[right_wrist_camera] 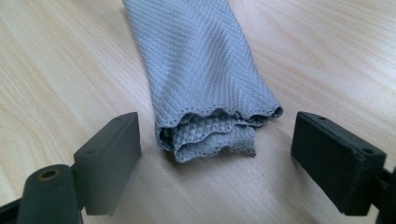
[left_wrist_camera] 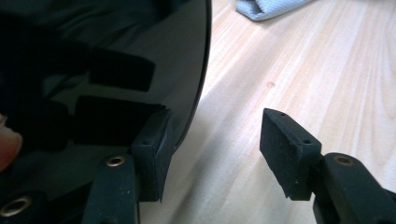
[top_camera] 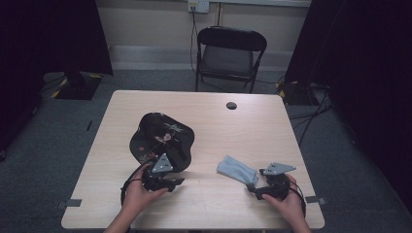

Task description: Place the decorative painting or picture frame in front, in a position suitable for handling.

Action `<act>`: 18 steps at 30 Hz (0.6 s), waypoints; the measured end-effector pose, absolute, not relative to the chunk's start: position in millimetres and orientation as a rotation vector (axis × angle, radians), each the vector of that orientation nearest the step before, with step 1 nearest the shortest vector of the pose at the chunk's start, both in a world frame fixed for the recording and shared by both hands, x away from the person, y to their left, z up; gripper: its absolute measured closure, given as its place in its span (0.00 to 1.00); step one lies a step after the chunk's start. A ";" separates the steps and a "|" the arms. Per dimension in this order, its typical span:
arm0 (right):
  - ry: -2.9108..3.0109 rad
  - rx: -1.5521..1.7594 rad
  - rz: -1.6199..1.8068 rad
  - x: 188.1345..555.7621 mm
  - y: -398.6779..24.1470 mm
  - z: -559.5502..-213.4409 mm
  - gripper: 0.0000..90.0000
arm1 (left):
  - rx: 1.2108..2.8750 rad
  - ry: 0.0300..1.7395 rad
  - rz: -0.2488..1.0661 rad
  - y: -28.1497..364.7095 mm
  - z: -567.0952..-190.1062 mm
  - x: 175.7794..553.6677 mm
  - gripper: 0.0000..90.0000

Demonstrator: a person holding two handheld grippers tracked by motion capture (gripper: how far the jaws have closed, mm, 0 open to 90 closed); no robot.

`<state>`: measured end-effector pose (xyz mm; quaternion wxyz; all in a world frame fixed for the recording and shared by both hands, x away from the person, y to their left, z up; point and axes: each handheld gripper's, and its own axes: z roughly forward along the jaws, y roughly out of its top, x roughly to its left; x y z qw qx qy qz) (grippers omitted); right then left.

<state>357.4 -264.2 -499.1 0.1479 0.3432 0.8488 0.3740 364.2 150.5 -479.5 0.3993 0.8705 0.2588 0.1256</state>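
A glossy black plate [top_camera: 160, 138] with a flower pattern lies left of the table's middle. My left gripper [top_camera: 176, 183] sits at its near rim and points right. In the left gripper view its jaws [left_wrist_camera: 219, 154] stand open: one pad [left_wrist_camera: 152, 151] is against the edge of the plate [left_wrist_camera: 116, 70], the other over bare wood. A folded grey cloth [top_camera: 236, 170] lies to the right. My right gripper [top_camera: 253, 186] is at its near end. In the right gripper view the cloth [right_wrist_camera: 205, 79] reaches in between the open gripper [right_wrist_camera: 217, 161], clear of both pads.
The light wooden table [top_camera: 218, 126] has a round dark hole [top_camera: 231, 105] near its far edge. A black folding chair [top_camera: 231, 53] stands behind the table. Dark curtains hang at both sides. The grey cloth [left_wrist_camera: 266, 8] shows at the top of the left gripper view.
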 end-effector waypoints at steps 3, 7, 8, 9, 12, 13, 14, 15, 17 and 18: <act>2.441 0.986 1.076 357.5 -264.2 -499.1 0.17 | 2.204 0.676 0.311 151.4 -481.1 364.8 0.49; 2.441 0.987 1.076 357.5 -264.2 -499.1 0.17 | 2.220 0.690 0.302 157.9 -482.6 359.4 0.49; 2.441 0.987 1.076 357.5 -264.2 -499.1 0.17 | 2.230 0.684 0.302 161.0 -481.9 358.2 0.49; 2.441 0.987 1.076 357.5 -264.2 -499.1 0.17 | 2.230 0.684 0.302 161.0 -481.9 358.2 0.48; 2.441 0.987 1.076 357.5 -264.2 -499.1 0.17 | 2.222 0.706 0.305 170.9 -482.6 352.7 0.48; 2.441 0.988 1.075 357.4 -264.2 -499.1 0.17 | 2.241 0.700 0.306 175.7 -482.4 352.2 0.48; 2.441 0.988 1.075 357.4 -264.2 -499.1 0.17 | 2.245 0.707 0.310 178.8 -482.4 351.4 0.48; 2.441 0.987 1.076 357.5 -264.2 -499.1 0.17 | 2.230 0.731 0.310 183.5 -483.0 349.9 0.47; 2.441 0.987 1.076 357.5 -264.2 -499.1 0.17 | 2.217 0.759 0.306 195.4 -481.9 348.9 0.47; 2.441 0.987 1.076 357.5 -264.2 -499.1 0.17 | 2.217 0.759 0.306 195.4 -481.9 348.9 0.47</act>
